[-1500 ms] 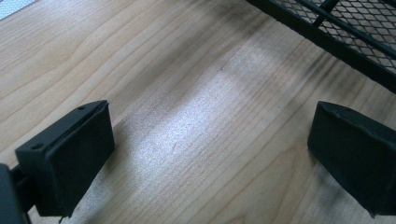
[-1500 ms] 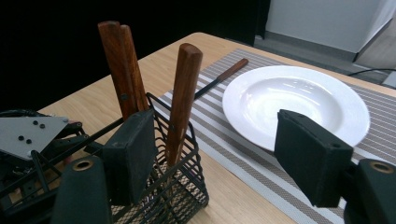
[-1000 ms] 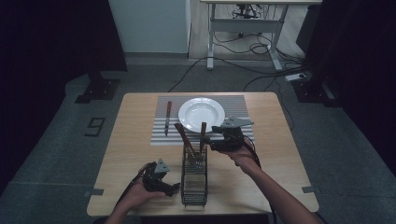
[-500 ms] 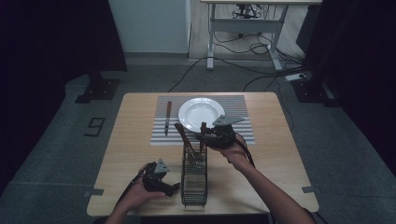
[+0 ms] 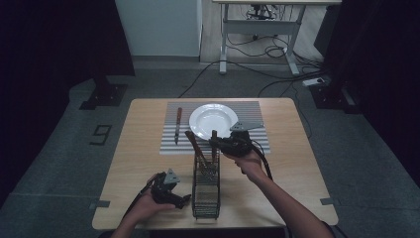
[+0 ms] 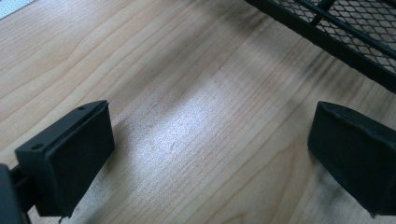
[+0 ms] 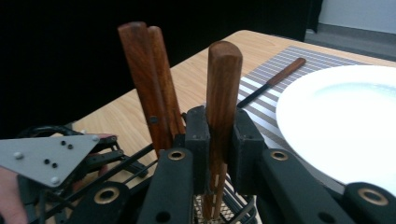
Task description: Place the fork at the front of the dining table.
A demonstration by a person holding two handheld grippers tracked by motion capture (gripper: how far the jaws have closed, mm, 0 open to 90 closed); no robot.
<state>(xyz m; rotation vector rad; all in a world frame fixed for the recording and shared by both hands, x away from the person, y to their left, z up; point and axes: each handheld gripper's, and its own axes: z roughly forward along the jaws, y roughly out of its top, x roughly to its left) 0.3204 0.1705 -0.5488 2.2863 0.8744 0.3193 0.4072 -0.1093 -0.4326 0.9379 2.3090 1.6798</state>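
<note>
A black wire cutlery basket (image 5: 205, 191) stands on the wooden table (image 5: 143, 148) with wooden-handled utensils upright in it. My right gripper (image 5: 218, 145) is at the basket's far end, shut on one upright wooden handle (image 7: 223, 84); its pads (image 7: 197, 135) squeeze the handle on both sides. Two more handles (image 7: 149, 79) lean just left of it. My left gripper (image 5: 182, 199) rests low beside the basket's left wall, open, with bare wood between its jaws (image 6: 210, 154). The basket's mesh edge (image 6: 345, 32) passes at the top right of the left gripper view.
A white plate (image 5: 213, 120) lies on a grey striped placemat (image 5: 250, 141) beyond the basket. A wooden-handled knife (image 5: 178, 124) lies on the mat left of the plate. Bare tabletop extends left and right of the basket.
My right gripper has moved left to the basket's far end and shut on the upright wooden handle. The left gripper has stayed where it was.
</note>
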